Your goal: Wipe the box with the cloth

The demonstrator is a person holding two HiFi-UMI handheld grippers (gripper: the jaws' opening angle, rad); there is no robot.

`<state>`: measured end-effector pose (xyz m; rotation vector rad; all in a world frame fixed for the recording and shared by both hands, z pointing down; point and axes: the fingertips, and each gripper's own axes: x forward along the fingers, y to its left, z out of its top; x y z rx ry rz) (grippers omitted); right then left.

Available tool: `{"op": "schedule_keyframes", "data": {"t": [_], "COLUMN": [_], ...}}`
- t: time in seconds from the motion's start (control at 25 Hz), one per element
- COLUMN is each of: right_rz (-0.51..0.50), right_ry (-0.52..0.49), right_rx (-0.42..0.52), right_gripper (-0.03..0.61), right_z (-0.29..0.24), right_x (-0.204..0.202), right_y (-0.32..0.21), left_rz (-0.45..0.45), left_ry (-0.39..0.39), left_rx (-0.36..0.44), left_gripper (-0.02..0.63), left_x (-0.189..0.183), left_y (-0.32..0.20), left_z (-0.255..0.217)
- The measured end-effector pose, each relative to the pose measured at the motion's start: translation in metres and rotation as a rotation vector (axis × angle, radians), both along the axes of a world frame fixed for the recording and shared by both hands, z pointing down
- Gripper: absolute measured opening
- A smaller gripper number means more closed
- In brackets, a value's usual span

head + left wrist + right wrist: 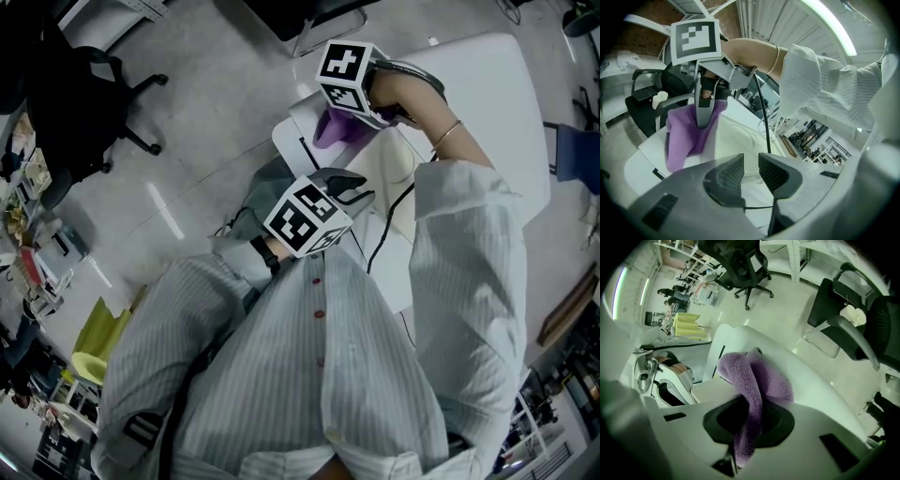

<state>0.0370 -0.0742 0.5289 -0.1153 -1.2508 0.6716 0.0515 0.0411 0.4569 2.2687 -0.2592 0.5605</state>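
Observation:
A purple cloth [336,127] hangs from my right gripper [343,133], which is shut on it over the far left corner of the white box [394,173]. In the right gripper view the cloth [759,376] runs out of the gripper [750,420] and drapes onto the box edge [811,376]. My left gripper [354,190] hovers at the near side of the box. In its own view the left gripper [750,164] has its jaws drawn almost together with nothing between them. Ahead of it are the cloth [684,136] and the box top [736,136].
The box lies on a white table [487,103]. A black cable [384,225] crosses the box toward my body. Black office chairs [84,84] [853,315] stand on the floor beyond the table's edge. A yellow-green seat [98,337] is at lower left.

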Motion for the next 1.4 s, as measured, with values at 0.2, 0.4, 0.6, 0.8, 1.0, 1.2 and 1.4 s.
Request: {"op": "schedule_keyframes", "data": {"t": [0.2, 0.4, 0.6, 0.8, 1.0, 1.2, 1.4], "right_rz": [0.089, 0.229, 0.384, 0.512, 0.672, 0.841, 0.952], "right_ry": [-0.015, -0.051, -0.108, -0.144, -0.22, -0.306, -0.372], "right_rx": [0.029, 0.029, 0.03, 0.047, 0.05, 0.062, 0.142], "right_gripper": [0.041, 0.041, 0.041, 0.041, 0.04, 0.041, 0.041], "right_z": [0.001, 0.005, 0.006, 0.007, 0.003, 0.003, -0.005], "right_x": [0.011, 0.02, 0.026, 0.037, 0.046, 0.053, 0.068], "right_y": [-0.016, -0.025, -0.032, -0.034, -0.028, -0.025, -0.029], "left_rz": [0.009, 0.022, 0.043, 0.073, 0.114, 0.14, 0.162], "left_ry": [-0.004, -0.004, -0.002, 0.001, 0.008, 0.052, 0.083], "left_rx": [-0.005, -0.01, -0.008, -0.013, -0.027, -0.029, 0.016], "left_gripper": [0.095, 0.095, 0.095, 0.095, 0.095, 0.095, 0.095], "left_x": [-0.001, 0.0, 0.002, 0.003, 0.007, 0.01, 0.015], "left_y": [0.0, 0.0, -0.001, 0.0, 0.003, 0.003, -0.004], "left_z": [0.001, 0.001, 0.002, 0.003, 0.001, -0.005, -0.018]}}
